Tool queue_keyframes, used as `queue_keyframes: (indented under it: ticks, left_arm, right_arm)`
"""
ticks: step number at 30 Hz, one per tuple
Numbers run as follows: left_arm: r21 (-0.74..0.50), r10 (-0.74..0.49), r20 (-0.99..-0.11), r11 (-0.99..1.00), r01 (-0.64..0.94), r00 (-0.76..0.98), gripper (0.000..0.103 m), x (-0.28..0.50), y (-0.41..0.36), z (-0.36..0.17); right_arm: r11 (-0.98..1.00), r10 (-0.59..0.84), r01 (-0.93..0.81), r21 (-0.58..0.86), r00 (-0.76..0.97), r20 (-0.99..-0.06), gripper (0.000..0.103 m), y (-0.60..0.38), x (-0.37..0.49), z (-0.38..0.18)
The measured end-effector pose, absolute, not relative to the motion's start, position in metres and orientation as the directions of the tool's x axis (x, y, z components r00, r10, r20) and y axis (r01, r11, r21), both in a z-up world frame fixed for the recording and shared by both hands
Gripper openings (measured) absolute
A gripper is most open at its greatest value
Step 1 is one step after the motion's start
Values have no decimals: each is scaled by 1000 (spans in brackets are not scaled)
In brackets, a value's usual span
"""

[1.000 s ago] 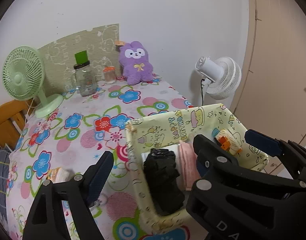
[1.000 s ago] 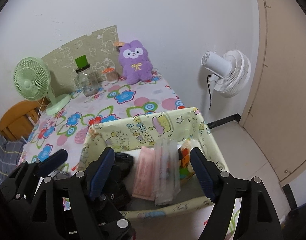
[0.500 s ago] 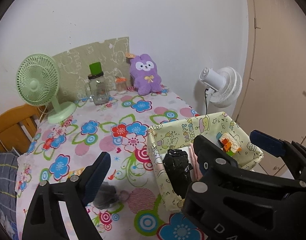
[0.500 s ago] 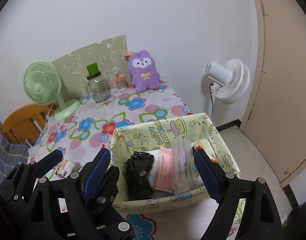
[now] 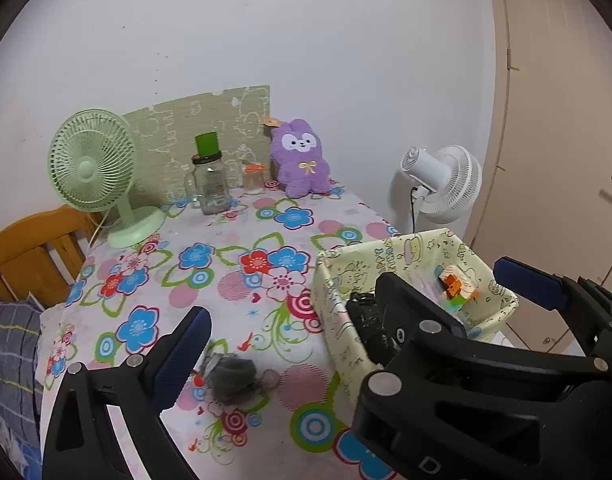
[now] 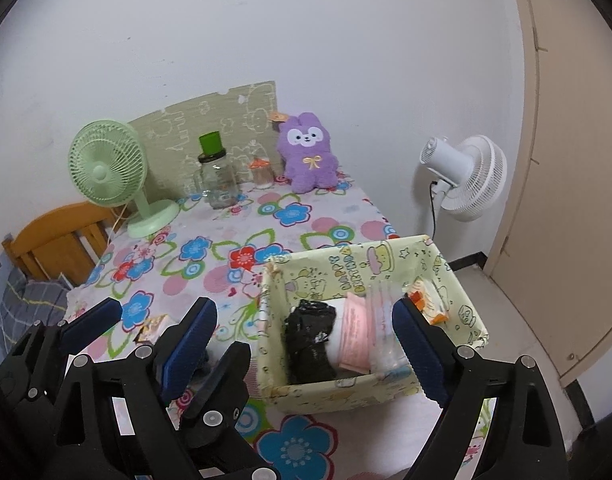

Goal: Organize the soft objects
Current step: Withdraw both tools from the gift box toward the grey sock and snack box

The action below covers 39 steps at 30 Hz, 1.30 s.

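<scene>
A pale yellow printed fabric box (image 6: 342, 264) stands at the table's right edge, also in the left wrist view (image 5: 338, 312). It holds a black crumpled bundle (image 6: 310, 340), a pink flat pack (image 6: 356, 338), a clear packet (image 6: 384, 320) and an orange-and-white pack (image 6: 430, 300). A grey fuzzy soft thing (image 5: 229, 376) lies on the flowered tablecloth left of the box. A small printed packet (image 6: 155, 326) lies further left. My left gripper (image 5: 354, 300) is open and empty above the table. My right gripper (image 6: 306, 356) is open and empty above the box.
At the back of the table stand a green desk fan (image 5: 93, 176), a glass jar with a green lid (image 5: 209, 180), a small orange-lidded jar (image 5: 253, 178) and a purple plush bunny (image 5: 301, 160). A white floor fan (image 5: 442, 184) and a wooden chair (image 5: 29, 252) flank the table.
Both grippers have pulled back and up from the box, so more of the table shows. The grey soft thing has come into view left of the box.
</scene>
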State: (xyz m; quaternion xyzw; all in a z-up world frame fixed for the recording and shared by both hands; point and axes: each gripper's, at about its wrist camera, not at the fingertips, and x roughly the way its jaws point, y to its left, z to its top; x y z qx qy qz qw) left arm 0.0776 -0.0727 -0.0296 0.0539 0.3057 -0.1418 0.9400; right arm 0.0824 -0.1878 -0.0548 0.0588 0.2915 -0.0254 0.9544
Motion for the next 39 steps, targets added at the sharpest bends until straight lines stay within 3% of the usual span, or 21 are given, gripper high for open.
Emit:
queue_keyframes:
  ticks: [16, 39]
  left_arm:
    - [7, -206, -587, 966, 260, 783, 100, 71, -35, -39]
    - [3, -147, -655, 980, 198, 741, 100, 88, 11, -87]
  right_arm:
    - [997, 31, 11, 74, 838, -544, 91, -148, 79, -61]
    - [991, 131, -92, 95, 771, -624, 91, -101, 109, -114]
